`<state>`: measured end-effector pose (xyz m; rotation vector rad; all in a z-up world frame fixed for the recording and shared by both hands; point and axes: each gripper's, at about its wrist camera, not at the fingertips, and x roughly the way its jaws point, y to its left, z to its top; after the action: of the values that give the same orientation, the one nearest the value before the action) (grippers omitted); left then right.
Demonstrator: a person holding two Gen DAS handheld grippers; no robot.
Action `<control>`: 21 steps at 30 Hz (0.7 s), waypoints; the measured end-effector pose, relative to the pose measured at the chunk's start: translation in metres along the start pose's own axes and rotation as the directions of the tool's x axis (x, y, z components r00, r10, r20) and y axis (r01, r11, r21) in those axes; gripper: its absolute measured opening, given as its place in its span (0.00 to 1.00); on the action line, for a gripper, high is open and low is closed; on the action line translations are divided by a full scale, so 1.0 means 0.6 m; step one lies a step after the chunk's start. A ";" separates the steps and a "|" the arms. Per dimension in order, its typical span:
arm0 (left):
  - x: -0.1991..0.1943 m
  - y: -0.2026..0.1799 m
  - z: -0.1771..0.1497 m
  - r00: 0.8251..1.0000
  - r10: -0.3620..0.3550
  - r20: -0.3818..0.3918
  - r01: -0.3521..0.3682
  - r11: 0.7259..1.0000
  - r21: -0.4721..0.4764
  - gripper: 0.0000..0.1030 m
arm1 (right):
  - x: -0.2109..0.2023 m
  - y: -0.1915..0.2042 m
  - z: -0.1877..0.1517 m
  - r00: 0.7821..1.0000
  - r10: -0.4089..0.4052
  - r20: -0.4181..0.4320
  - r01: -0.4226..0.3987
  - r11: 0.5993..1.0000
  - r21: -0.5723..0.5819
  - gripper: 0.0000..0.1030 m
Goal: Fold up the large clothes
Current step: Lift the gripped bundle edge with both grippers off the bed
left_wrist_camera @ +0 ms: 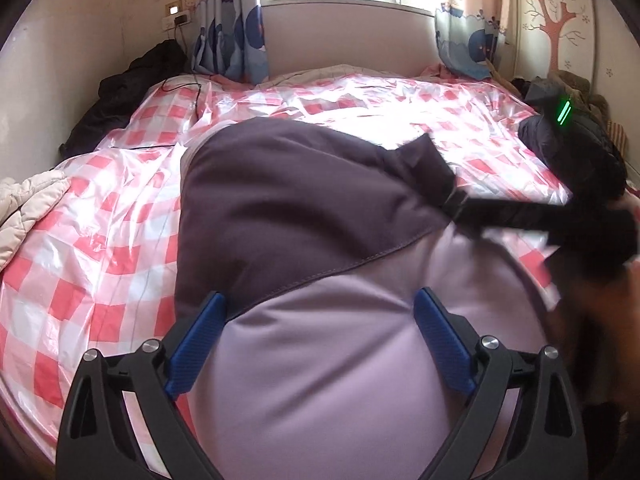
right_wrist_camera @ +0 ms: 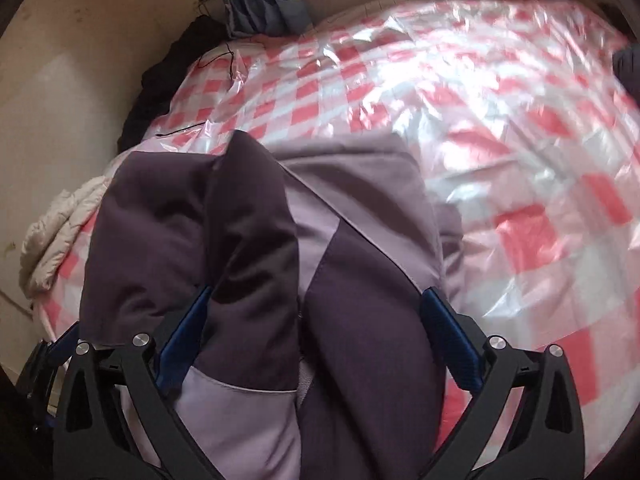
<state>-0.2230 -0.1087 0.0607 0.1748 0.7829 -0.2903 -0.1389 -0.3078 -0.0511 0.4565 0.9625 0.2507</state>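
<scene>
on the far left of the bed, a cream quilted garment (left_wrist_camera: pixel 28 208) is lying bunched at the edge, and a dark heap of clothing (left_wrist_camera: pixel 120 96) is sitting against the wall, both apparently set aside so the middle is free for folding. the checked plastic sheet (left_wrist_camera: pixel 100 240) is covering the bed, likely serving as a smooth working surface. near the centre, the two-tone purple jacket (left_wrist_camera: pixel 312 240) is resting on the sheet, its dark upper panel lying far and its pale lilac panel near. the left gripper (left_wrist_camera: pixel 320 304) is hovering over the pale panel with its blue fingers (left_wrist_camera: pixel 200 340) spread wide on either side of the fabric; nothing is pinched between them, which suggests a release or an approach. to the right, the right gripper (right_wrist_camera: pixel 316 300) is pointing down over the jacket's dark folds, jaws likewise standing wide and gripping nothing. at the far right, a blurred dark device with a green light (left_wrist_camera: pixel 564 114) is showing, probably the right-hand tool.
</scene>
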 end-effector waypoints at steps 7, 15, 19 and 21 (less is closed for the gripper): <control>0.001 0.002 -0.002 1.000 0.010 -0.002 -0.010 1.000 -0.007 0.88 | -0.051 0.020 0.009 1.000 -0.020 0.011 0.020 1.000 -0.019 0.93; 0.005 -0.008 -0.009 0.999 0.046 -0.004 -0.046 0.999 0.023 0.88 | -0.043 -0.003 -0.088 0.999 -0.002 -0.051 0.001 1.000 -0.015 0.94; 0.006 -0.007 -0.007 0.999 0.048 -0.009 -0.048 0.999 0.021 0.89 | -0.051 0.008 -0.088 0.998 -0.034 -0.049 0.032 0.998 -0.045 0.94; 0.005 -0.010 -0.008 0.998 0.055 -0.005 -0.054 0.998 0.027 0.89 | -0.055 0.009 -0.091 0.997 -0.037 -0.060 0.034 0.998 -0.044 0.94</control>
<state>-0.2264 -0.1139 0.0547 0.2217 0.7791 -0.2488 -0.2024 -0.3020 -0.0509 0.3939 1.0222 0.2535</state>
